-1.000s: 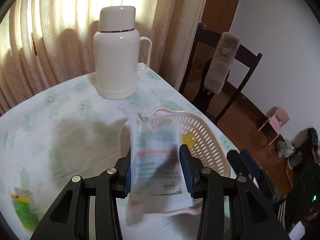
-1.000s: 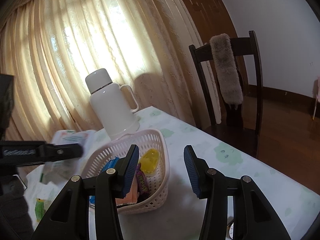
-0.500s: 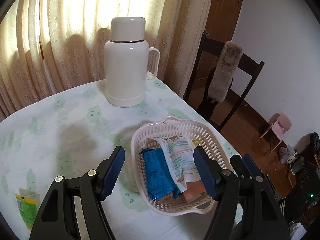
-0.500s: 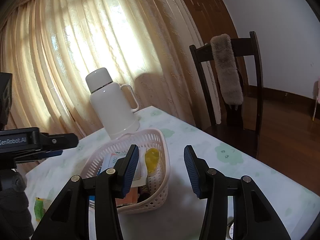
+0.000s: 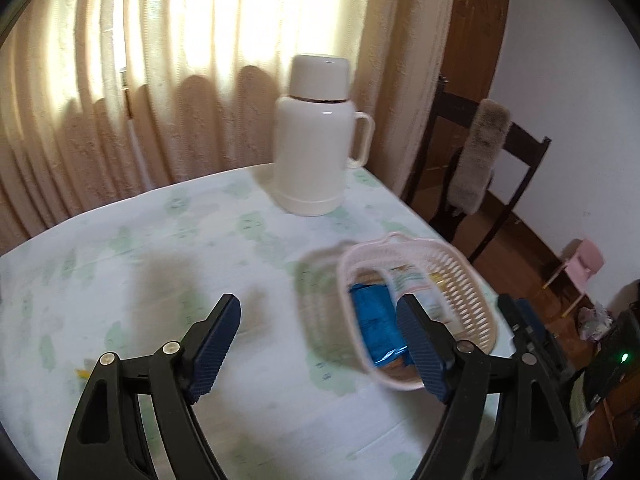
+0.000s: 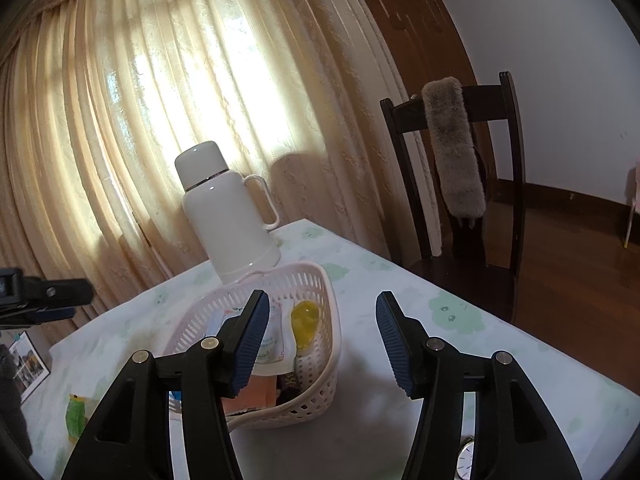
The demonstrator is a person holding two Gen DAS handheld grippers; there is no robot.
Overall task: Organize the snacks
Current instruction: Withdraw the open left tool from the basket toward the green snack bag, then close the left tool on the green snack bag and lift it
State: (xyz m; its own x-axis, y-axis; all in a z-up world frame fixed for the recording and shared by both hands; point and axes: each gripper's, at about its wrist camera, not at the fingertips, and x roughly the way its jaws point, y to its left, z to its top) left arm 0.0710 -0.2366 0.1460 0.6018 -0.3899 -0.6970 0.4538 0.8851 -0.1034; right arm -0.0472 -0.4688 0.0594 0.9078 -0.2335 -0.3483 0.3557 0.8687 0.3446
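We note both the left gripper (image 5: 318,346) and right gripper (image 6: 320,338) opening, empty, their fingers partly hiding the blurred snack basket (image 5: 476,276).

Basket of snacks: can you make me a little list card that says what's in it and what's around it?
basket: pale plastic, on the table
inside: blue packet, white packet, yellow jelly cup
left out: green packet on the table
behind: white thermos
left tongs: empty, jaws opening
right tongs: empty, jaws opening
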